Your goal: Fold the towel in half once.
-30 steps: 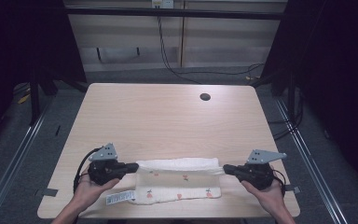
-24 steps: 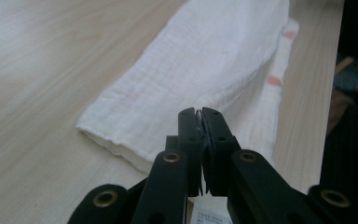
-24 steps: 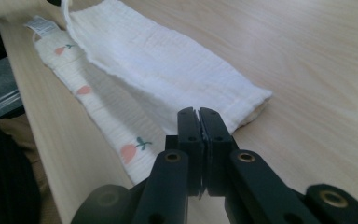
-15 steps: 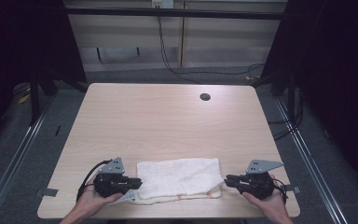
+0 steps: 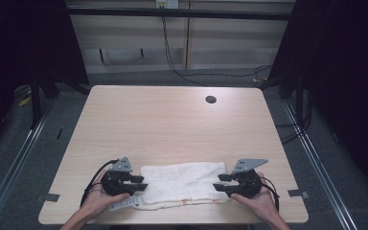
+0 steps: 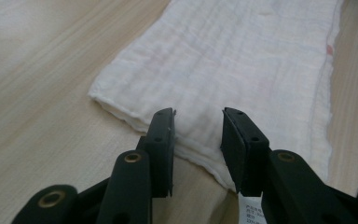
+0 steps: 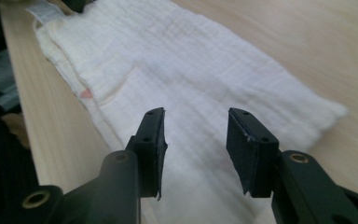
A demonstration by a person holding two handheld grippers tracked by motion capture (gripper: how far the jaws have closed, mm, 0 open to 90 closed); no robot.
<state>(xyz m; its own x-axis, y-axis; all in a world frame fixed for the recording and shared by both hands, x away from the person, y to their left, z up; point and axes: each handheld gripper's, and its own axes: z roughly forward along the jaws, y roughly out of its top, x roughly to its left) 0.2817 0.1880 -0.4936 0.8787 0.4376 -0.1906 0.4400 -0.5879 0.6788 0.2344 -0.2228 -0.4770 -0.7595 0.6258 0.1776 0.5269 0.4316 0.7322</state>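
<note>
Two grippers: left gripper (image 5: 141,183) and right gripper (image 5: 219,181), fingers parted, just opening, gripping nothing.
Cloth (image 5: 184,182): between fingers, by near worktop (image 5: 172,124) edge; folded since earlier.

Hidden and cut-off bits at the near edge

My forearms leave the high view's bottom edge; the cloth's label (image 5: 124,204) carries print too small for me to read, my left hand (image 5: 100,199) covers part of it, and the cloth (image 7: 177,93) blurs far off.

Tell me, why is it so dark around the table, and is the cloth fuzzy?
High view: light falls on the table; the room around is dark. Right gripper view: the cloth blurs at its far corner. Left gripper view: the cloth's weave looks soft.
</note>
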